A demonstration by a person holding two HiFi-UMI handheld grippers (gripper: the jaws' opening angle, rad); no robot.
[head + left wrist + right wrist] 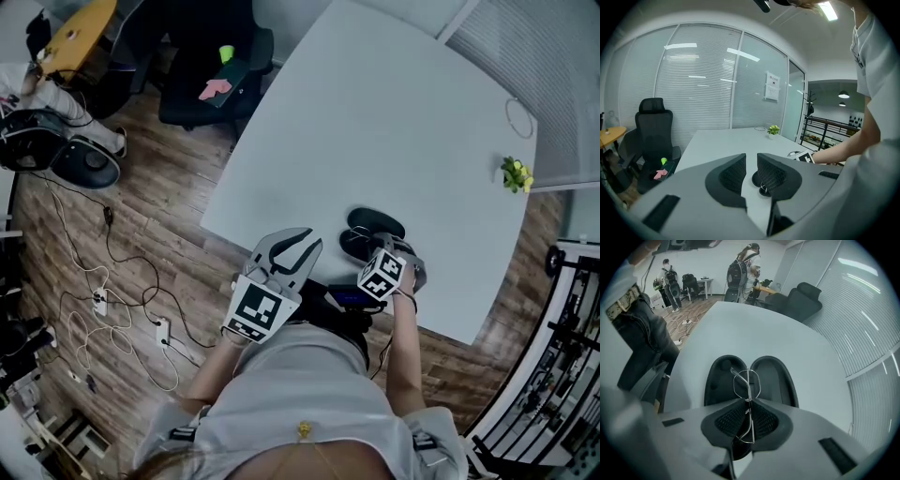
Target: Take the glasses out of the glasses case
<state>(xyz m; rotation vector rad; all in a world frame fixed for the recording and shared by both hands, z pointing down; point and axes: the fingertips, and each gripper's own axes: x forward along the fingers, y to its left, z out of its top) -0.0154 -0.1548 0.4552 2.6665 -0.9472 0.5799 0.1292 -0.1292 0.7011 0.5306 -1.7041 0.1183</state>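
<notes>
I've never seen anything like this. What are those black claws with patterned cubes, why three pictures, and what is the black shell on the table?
There is no robot: a person stands at a white table with a hand-held two-jaw gripper in each hand; the cubes are part of them. The head view comes from a camera on the person's head, looking down. The other two come from cameras riding on each gripper. The black shell is an open glasses case. The right gripper is shut on thin wire-framed glasses at the case. The left gripper holds nothing, its jaws slightly apart.
</notes>
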